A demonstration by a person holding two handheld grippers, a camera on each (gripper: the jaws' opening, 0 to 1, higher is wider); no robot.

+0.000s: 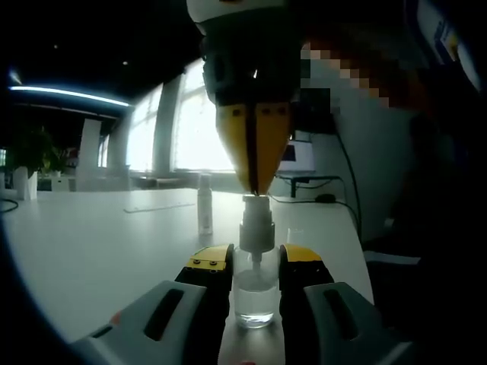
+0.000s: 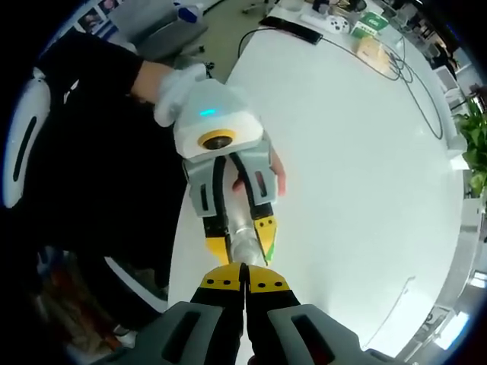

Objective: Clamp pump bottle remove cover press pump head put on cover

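yellow-tipped jaws of the left gripper (image 1: 256, 262) rise from the bottom of the left gripper view and are clamped on the clear body of the pump bottle (image 1: 254, 293), one jaw on each side. the bottle stands upright on the white table (image 1: 99, 243), with a little clear liquid at its base and its white pump head (image 1: 256, 224) above the jaw tips. coming down from the top of that view, the right gripper (image 1: 256, 186) points straight at the pump head, its two yellow jaws pressed together with no gap between them, their tips touching or just above the top of the pump; contact is hard to judge against the bright window.

in the right gripper view, the right gripper (image 2: 244, 283) shows its jaws closed together, tips over the bottle (image 2: 242, 245), which is seen from above between the left gripper's (image 2: 242, 242) yellow tips. a gloved hand (image 2: 179, 91) holds the left gripper from behind.

farther back on the table in the left gripper view, a small clear cover (image 1: 205, 204) stands upright, well apart from the bottle. beyond it are tall bright windows (image 1: 202, 125), a monitor (image 1: 298, 156) and a black cable (image 1: 319, 199) at the table's far edge. a green plant (image 2: 476, 141) sits at the table's rim in the right gripper view.
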